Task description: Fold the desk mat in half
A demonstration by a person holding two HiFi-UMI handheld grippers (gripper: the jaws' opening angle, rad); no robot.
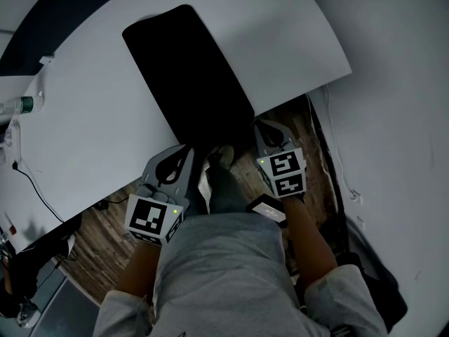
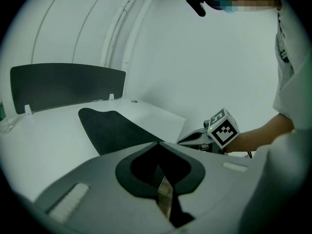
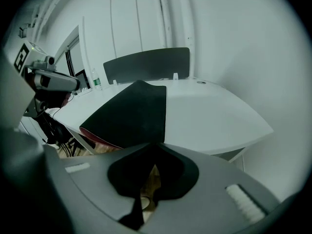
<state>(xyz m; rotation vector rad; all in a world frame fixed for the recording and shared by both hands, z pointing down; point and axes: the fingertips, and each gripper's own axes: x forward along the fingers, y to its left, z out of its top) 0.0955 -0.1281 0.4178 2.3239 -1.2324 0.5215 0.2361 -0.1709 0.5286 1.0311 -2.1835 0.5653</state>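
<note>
Desk mat (image 1: 189, 76) corners in closed left gripper (image 1: 186, 149), right gripper (image 1: 264, 127)

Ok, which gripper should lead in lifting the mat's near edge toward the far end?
Right, probably. The right gripper has its jaws shut on the mat's near corner, the mat stretching straight ahead. The left gripper sits at the other near corner, jaws together, but its hold is unclear.

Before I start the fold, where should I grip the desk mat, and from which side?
Grip the two near corners of the desk mat, coming from the near edge of the table. That short end meets the edge with its underside showing, so tongs can close above and below it; elsewhere it lies flat. The left gripper and right gripper are shut there.
</note>
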